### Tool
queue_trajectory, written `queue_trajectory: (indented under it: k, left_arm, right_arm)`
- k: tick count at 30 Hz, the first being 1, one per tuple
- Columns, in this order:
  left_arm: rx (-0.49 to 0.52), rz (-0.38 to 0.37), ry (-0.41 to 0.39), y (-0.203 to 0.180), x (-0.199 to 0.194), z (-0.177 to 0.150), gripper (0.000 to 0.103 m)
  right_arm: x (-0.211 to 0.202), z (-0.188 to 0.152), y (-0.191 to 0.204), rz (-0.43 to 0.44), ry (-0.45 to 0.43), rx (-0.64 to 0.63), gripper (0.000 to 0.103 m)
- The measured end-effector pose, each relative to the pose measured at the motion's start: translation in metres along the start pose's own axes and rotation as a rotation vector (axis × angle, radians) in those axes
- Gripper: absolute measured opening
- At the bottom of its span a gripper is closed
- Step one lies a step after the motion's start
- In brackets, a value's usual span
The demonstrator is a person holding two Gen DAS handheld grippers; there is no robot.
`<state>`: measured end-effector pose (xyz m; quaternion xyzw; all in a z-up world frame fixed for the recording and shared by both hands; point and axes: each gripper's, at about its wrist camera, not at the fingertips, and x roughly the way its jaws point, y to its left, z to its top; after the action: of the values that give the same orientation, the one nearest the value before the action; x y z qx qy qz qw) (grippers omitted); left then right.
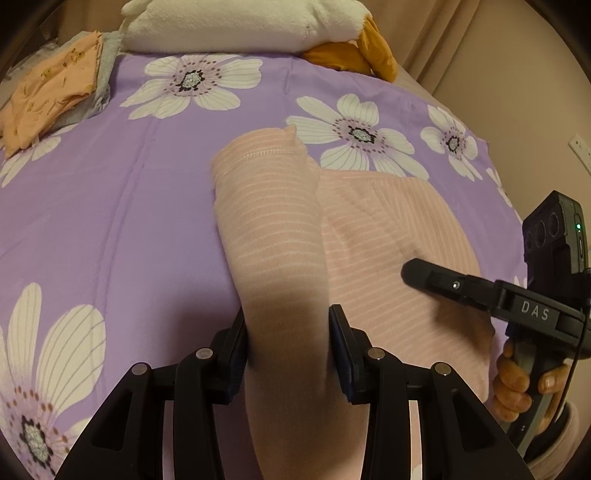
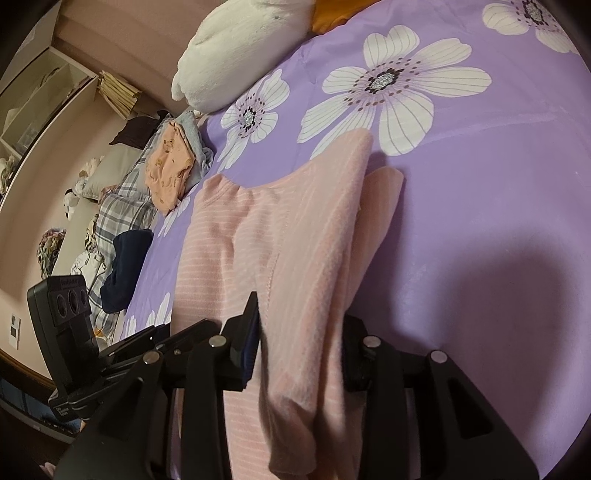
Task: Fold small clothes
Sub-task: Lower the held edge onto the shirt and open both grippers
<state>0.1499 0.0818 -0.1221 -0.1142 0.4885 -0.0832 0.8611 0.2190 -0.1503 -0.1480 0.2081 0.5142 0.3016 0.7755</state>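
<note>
A pink striped small garment (image 1: 373, 236) lies on the purple flowered bedspread (image 1: 110, 206). My left gripper (image 1: 286, 343) is shut on a fold of it, a sleeve or leg (image 1: 269, 221) that runs away from the jaws. My right gripper (image 2: 301, 347) is shut on another fold of the same garment (image 2: 295, 229) and holds it a little above the bed. The right gripper also shows at the right of the left wrist view (image 1: 443, 282), over the garment. The left gripper shows at the lower left of the right wrist view (image 2: 147, 339).
A folded orange printed garment on grey cloth (image 1: 51, 88) lies at the far left of the bed. A white plush toy (image 1: 240, 22) with an orange part (image 1: 369, 51) lies at the head. In the right wrist view a plaid blanket (image 2: 118, 206) and dark cloth (image 2: 125, 266) lie beside the bed.
</note>
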Motion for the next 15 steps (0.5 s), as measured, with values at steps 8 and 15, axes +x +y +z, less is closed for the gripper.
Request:
queue_trajectory:
  k: [8, 15]
  left_arm:
    - [0.004, 0.019, -0.003, -0.003, -0.006, -0.008, 0.039]
    - [0.002, 0.032, -0.001, -0.004, -0.013, -0.017, 0.039]
  right_arm:
    - [-0.008, -0.003, -0.008, -0.021, -0.013, 0.029, 0.034]
    - [-0.012, -0.005, -0.007, -0.045, -0.015, 0.034, 0.034]
